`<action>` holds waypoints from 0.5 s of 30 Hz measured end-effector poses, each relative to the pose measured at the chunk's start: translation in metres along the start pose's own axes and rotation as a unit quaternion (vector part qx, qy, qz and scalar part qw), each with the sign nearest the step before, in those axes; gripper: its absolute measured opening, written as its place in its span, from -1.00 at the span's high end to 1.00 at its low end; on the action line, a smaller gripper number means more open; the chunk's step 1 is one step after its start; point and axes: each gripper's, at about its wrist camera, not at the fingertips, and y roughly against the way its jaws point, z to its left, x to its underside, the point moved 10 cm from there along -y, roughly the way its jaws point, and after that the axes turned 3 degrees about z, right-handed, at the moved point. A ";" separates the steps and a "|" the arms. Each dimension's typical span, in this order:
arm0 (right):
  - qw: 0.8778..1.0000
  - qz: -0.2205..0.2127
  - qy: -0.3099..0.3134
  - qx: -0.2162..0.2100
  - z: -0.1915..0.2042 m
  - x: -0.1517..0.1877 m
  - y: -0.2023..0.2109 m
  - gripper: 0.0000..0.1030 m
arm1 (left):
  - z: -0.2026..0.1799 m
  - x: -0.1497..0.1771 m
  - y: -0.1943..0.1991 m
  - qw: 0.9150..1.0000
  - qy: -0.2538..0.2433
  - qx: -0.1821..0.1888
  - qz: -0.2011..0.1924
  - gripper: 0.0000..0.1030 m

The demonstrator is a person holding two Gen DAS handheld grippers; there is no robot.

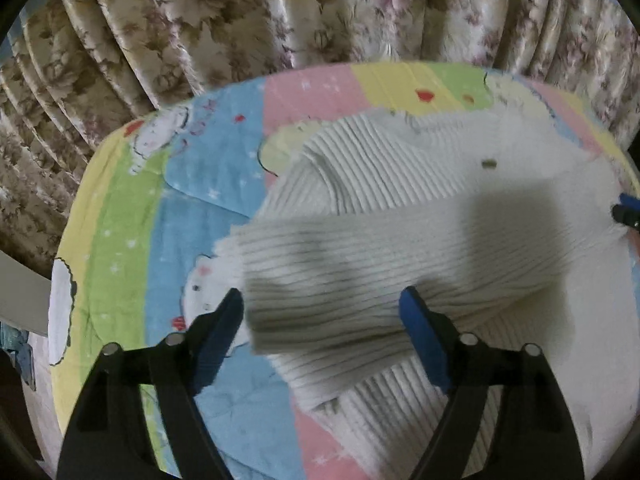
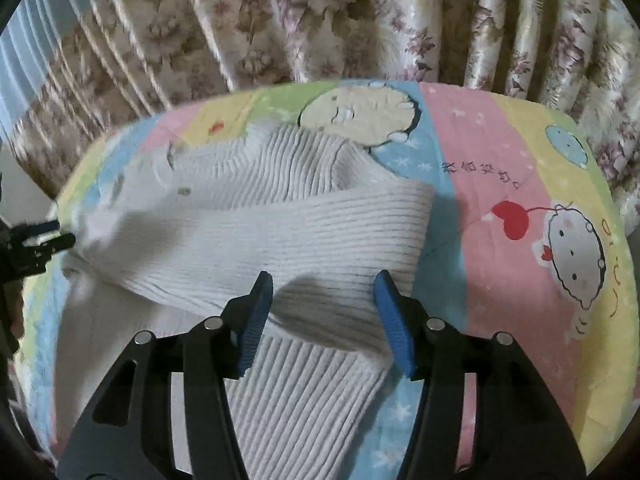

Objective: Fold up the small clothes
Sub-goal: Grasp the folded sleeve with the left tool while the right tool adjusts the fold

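Note:
A small white ribbed knit sweater (image 1: 400, 208) lies on a colourful cartoon-print sheet (image 1: 132, 184). One sleeve (image 1: 360, 264) is folded across the body. My left gripper (image 1: 322, 300) is open, its blue fingers either side of the sleeve's cuff end, just above it. In the right wrist view the sweater (image 2: 248, 208) shows with the sleeve (image 2: 304, 232) folded across. My right gripper (image 2: 322, 284) is open above the sweater's lower part. The right gripper's tip (image 1: 626, 212) shows at the right edge of the left wrist view; the left gripper (image 2: 36, 240) shows at the left edge of the right wrist view.
A floral curtain (image 1: 280, 12) hangs right behind the sheet-covered surface (image 2: 500, 168). The surface's edge curves round at the left (image 1: 64, 280) and at the right (image 2: 616, 240).

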 end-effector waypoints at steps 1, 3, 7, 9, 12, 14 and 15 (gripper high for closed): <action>1.000 0.004 0.015 0.015 0.001 0.002 -0.002 0.13 | -0.001 0.000 -0.001 1.000 0.000 0.001 -0.002 -0.23; 0.999 0.008 0.032 0.038 0.000 0.005 -0.003 0.40 | 0.005 -0.002 -0.001 1.000 0.003 -0.025 -0.008 0.69; 0.997 -0.005 0.053 0.050 -0.005 0.006 -0.001 0.67 | 0.016 -0.005 0.005 0.999 0.042 0.019 -0.010 0.88; 0.997 -0.011 0.051 0.048 -0.006 0.005 -0.002 0.70 | 0.018 -0.003 0.008 0.999 0.043 0.026 -0.012 0.89; 0.997 -0.019 0.054 0.045 0.000 0.001 0.000 0.81 | 0.021 0.008 0.016 0.998 0.055 0.033 -0.016 0.90; 0.997 -0.026 0.059 0.043 0.007 -0.001 0.004 0.84 | 0.023 0.015 0.023 0.997 0.064 0.036 -0.019 0.90; 0.997 -0.028 0.062 0.042 0.010 -0.001 0.005 0.84 | 0.024 0.019 0.029 0.997 0.069 0.038 -0.023 0.90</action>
